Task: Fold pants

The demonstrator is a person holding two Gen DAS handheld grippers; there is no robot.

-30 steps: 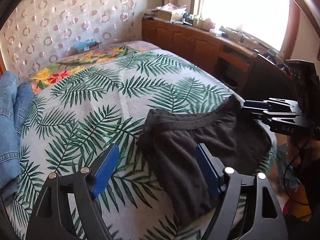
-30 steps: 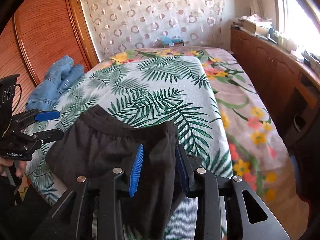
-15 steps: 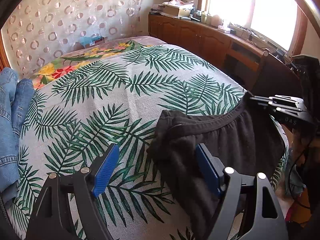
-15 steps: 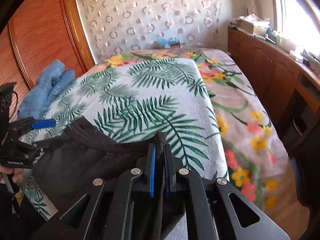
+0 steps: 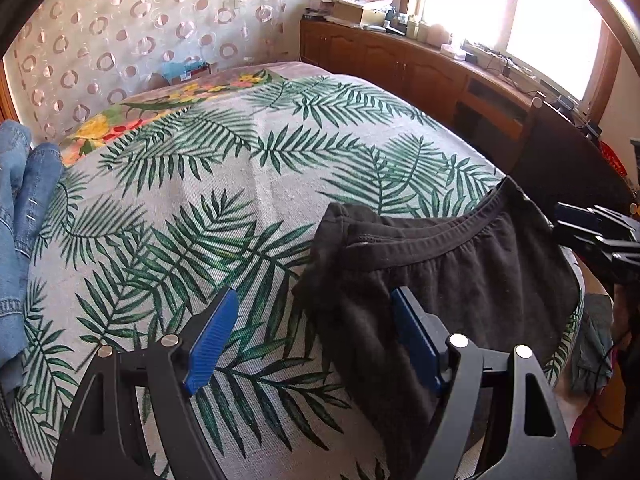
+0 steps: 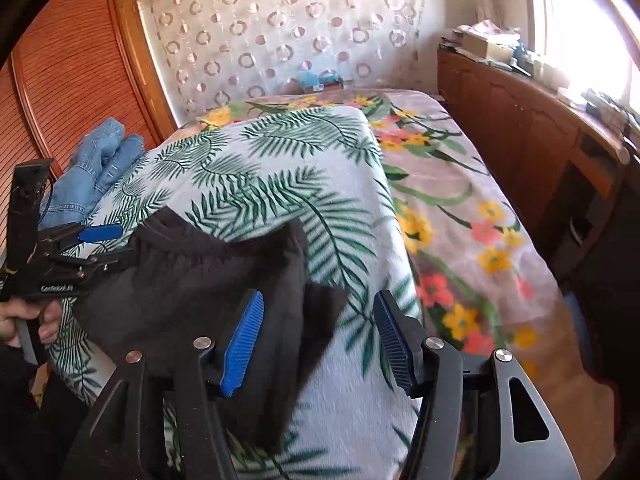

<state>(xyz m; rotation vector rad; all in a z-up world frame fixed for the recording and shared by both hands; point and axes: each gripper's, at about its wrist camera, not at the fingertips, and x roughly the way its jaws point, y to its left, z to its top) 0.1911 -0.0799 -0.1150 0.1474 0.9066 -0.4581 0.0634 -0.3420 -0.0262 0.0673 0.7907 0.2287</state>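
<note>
Black pants lie at the near edge of the bed, waistband toward the bed's middle, legs hanging off the edge. In the right wrist view the pants lie left of centre, with one corner between my right fingers. My left gripper is open over the waistband's left corner, with its right pad against the cloth. My right gripper is open around the waistband's right corner and does not pinch it. The right gripper shows in the left wrist view, the left gripper in the right wrist view.
The bed has a palm-leaf cover over a floral blanket. Blue jeans lie at the bed's left side. A wooden cabinet runs along the window wall on the right. A wooden wardrobe stands on the left.
My right gripper closed on the waistband corner, then opened again and let it go. The pants shifted slightly toward the bed's near right edge. My left gripper stayed open.
</note>
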